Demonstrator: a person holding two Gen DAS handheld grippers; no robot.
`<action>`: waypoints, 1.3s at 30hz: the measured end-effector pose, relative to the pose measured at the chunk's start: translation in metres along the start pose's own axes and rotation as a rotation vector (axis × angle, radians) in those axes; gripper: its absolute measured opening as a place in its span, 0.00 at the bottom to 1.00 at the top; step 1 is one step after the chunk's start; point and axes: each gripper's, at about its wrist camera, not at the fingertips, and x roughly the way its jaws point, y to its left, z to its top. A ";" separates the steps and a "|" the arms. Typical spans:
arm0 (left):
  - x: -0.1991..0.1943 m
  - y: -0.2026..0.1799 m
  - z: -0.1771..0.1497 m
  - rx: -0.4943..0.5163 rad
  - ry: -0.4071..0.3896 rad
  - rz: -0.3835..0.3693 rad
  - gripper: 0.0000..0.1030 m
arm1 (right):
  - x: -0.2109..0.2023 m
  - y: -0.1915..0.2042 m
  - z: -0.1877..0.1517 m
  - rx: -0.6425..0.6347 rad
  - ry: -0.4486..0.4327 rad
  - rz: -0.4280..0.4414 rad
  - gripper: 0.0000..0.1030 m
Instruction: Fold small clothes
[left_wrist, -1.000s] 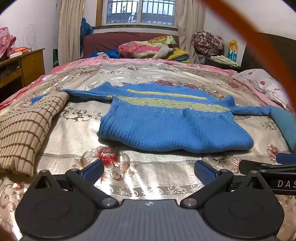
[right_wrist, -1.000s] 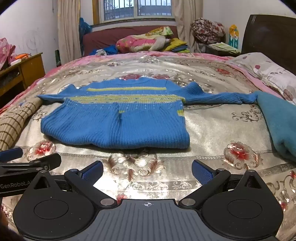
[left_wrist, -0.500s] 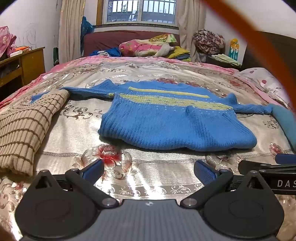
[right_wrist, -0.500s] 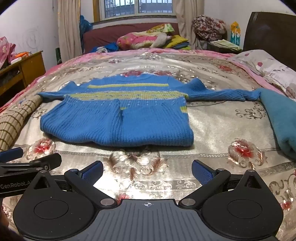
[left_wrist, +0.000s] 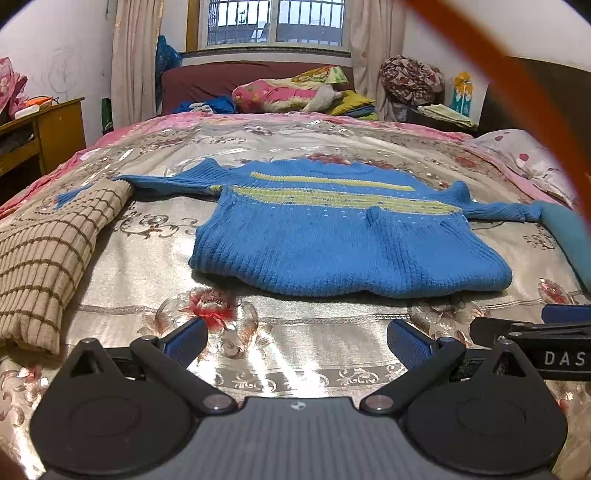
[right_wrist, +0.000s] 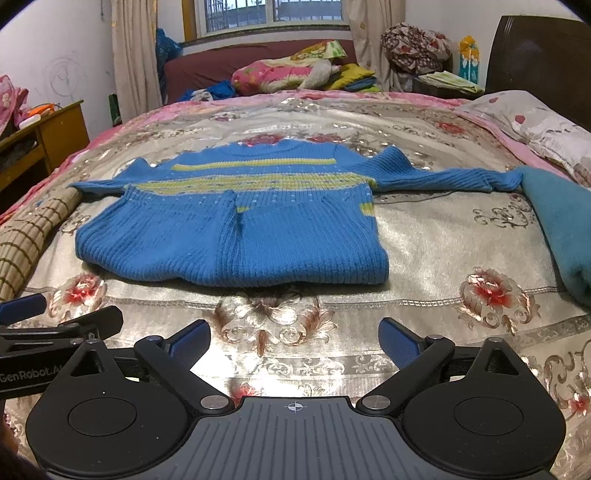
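A blue knit sweater (left_wrist: 347, 243) with yellow stripes lies flat on the bed, hem toward me and both sleeves spread out sideways; it also shows in the right wrist view (right_wrist: 236, 229). My left gripper (left_wrist: 295, 339) is open and empty, low over the bedspread just short of the hem. My right gripper (right_wrist: 293, 338) is open and empty, also in front of the hem. The right gripper's finger shows at the right edge of the left wrist view (left_wrist: 532, 328); the left gripper's finger shows at the left edge of the right wrist view (right_wrist: 62, 325).
A beige checked garment (left_wrist: 44, 251) lies left of the sweater, over its left cuff. A teal cloth (right_wrist: 557, 229) lies at the right by the other cuff. A pillow (right_wrist: 532, 122) sits far right, a wooden desk (left_wrist: 40, 133) far left, and piled bedding (left_wrist: 295, 92) behind.
Both grippers have moved slightly forward toward the sweater's hem, so the sweater looks a little larger and nearer. Both stay open. The sweater has not moved.
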 end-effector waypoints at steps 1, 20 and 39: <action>0.000 -0.001 0.000 0.004 -0.003 0.000 1.00 | 0.001 0.000 0.000 0.000 0.001 0.000 0.94; 0.011 0.001 0.002 0.009 -0.009 -0.007 1.00 | 0.013 -0.003 0.002 0.011 0.013 0.010 0.94; 0.017 0.017 0.016 -0.015 -0.037 -0.013 1.00 | 0.023 -0.003 0.011 -0.006 0.008 0.012 0.94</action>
